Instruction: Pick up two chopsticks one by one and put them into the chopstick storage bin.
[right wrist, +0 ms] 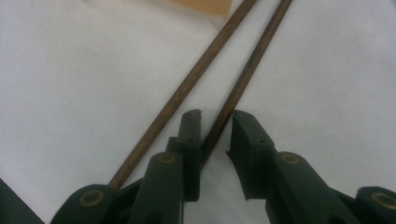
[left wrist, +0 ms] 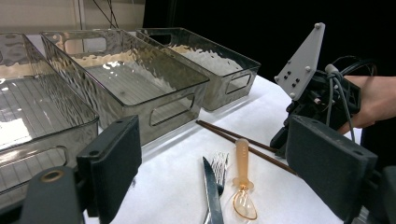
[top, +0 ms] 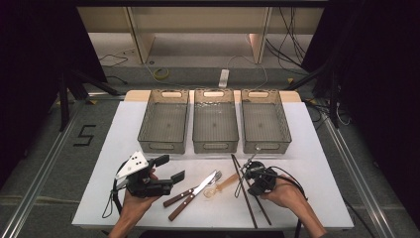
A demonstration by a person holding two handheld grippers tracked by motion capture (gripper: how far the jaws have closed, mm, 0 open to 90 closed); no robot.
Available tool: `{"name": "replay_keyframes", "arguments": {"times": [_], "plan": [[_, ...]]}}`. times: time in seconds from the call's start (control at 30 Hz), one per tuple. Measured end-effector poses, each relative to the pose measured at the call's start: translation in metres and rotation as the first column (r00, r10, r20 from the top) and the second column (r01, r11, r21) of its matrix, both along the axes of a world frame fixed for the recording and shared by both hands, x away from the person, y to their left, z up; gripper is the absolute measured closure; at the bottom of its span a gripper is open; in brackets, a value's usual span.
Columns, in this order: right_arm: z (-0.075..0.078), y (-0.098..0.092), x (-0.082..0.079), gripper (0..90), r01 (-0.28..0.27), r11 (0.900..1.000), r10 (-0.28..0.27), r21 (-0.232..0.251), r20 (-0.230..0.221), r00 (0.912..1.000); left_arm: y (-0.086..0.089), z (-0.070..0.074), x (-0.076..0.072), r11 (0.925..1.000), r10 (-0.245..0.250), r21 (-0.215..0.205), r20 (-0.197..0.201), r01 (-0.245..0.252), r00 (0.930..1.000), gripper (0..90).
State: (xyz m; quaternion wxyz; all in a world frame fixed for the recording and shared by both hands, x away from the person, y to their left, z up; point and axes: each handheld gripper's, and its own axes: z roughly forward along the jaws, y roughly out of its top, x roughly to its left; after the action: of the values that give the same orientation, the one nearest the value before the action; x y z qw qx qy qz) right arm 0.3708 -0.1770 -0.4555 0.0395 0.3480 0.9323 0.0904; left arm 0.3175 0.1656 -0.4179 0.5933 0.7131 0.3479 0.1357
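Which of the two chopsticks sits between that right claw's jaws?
The chopstick on the right in the right gripper view; the other chopstick lies outside the jaws.

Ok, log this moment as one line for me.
right gripper: jaws straddle one chopstick, not clamped | left gripper: open, idle | three bins: empty

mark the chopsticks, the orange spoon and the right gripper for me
chopsticks (right wrist: 243,79), right gripper view, on the shaft of the stick that runs between the jaws
orange spoon (left wrist: 241,156), left gripper view, on its handle
right gripper (right wrist: 217,122), right gripper view, midway between its fingertips
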Motion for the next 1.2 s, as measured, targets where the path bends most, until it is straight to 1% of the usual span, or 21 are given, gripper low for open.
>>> {"name": "replay_keyframes", "arguments": {"times": [0.17,0.3,0.43,0.47,0.53,0.57,0.73,0.87,0.9,0.93,1.03,1.07,1.1,1.13,1.17,1.2], "plan": [[0.001,-0.001,0.002,76.9,0.008,1.000,-0.008,-0.001,-0.014,0.9999,0.000,0.000,0.000,1.0000,0.000,0.000,0.000,0.000,1.0000,17.8],[0.001,-0.003,0.006,80.9,0.020,1.000,-0.020,-0.006,-0.024,0.9995,0.000,0.000,0.000,1.0000,-0.001,0.000,0.000,0.001,1.0000,17.8],[0.001,-0.004,0.009,83.8,0.023,1.000,-0.023,-0.017,-0.026,0.9994,0.000,0.000,0.000,1.0000,-0.001,0.000,0.000,0.001,1.0000,17.8],[0.001,-0.004,0.009,83.8,0.023,1.000,-0.023,-0.017,-0.026,0.9994,0.000,0.000,0.000,1.0000,-0.001,0.000,0.000,0.001,1.0000,17.8],[0.002,-0.005,0.010,85.5,0.044,0.999,-0.045,-0.031,-0.018,0.9988,0.000,0.000,0.000,1.0000,-0.001,0.001,0.002,0.001,1.0000,17.8],[0.002,-0.006,0.011,85.6,0.051,0.998,-0.051,-0.030,-0.018,0.9985,0.000,0.000,0.000,1.0000,-0.001,0.001,0.003,0.001,1.0000,17.8],[0.002,-0.008,0.011,85.9,0.052,0.998,-0.052,-0.027,-0.012,0.9986,0.001,0.001,0.000,1.0000,-0.002,0.004,0.004,0.002,1.0000,17.8],[0.007,-0.012,0.010,86.1,0.047,0.999,-0.047,-0.020,-0.001,0.9989,0.001,0.001,0.000,1.0000,-0.001,0.002,0.004,0.001,1.0000,17.8],[0.011,-0.016,0.010,86.1,0.053,0.999,-0.053,-0.011,0.015,0.9985,0.001,0.001,-0.001,1.0000,-0.001,0.001,0.010,0.001,0.9999,17.9],[0.011,-0.016,0.010,86.1,0.053,0.999,-0.053,-0.011,0.015,0.9985,0.001,0.001,-0.001,1.0000,-0.001,0.001,0.010,0.001,0.9999,17.9],[0.025,-0.023,0.008,86.1,0.059,0.997,-0.062,0.057,0.058,0.9964,0.001,0.001,-0.001,1.0000,-0.002,0.000,0.011,0.002,0.9999,17.9],[0.025,-0.023,0.008,86.1,0.059,0.997,-0.062,0.057,0.058,0.9964,0.001,0.002,0.000,1.0000,-0.001,0.001,0.009,0.001,1.0000,17.9],[0.033,-0.025,0.006,86.0,0.056,0.992,-0.066,0.112,0.089,0.9938,0.002,0.003,0.000,1.0000,0.003,-0.003,0.009,-0.003,1.0000,17.8],[0.037,-0.026,0.006,86.0,0.057,0.988,-0.072,0.141,0.104,0.9919,0.002,0.003,0.000,1.0000,0.003,-0.003,0.009,-0.003,1.0000,17.8],[0.039,-0.026,0.004,86.0,0.052,0.984,-0.073,0.169,0.116,0.9906,0.002,0.003,0.000,0.9999,0.003,-0.012,0.003,-0.003,1.0000,17.8],[0.039,-0.026,0.004,86.0,0.052,0.984,-0.073,0.169,0.116,0.9906,0.004,0.004,0.001,0.9997,0.001,-0.022,0.001,-0.001,1.0000,17.8]]}}
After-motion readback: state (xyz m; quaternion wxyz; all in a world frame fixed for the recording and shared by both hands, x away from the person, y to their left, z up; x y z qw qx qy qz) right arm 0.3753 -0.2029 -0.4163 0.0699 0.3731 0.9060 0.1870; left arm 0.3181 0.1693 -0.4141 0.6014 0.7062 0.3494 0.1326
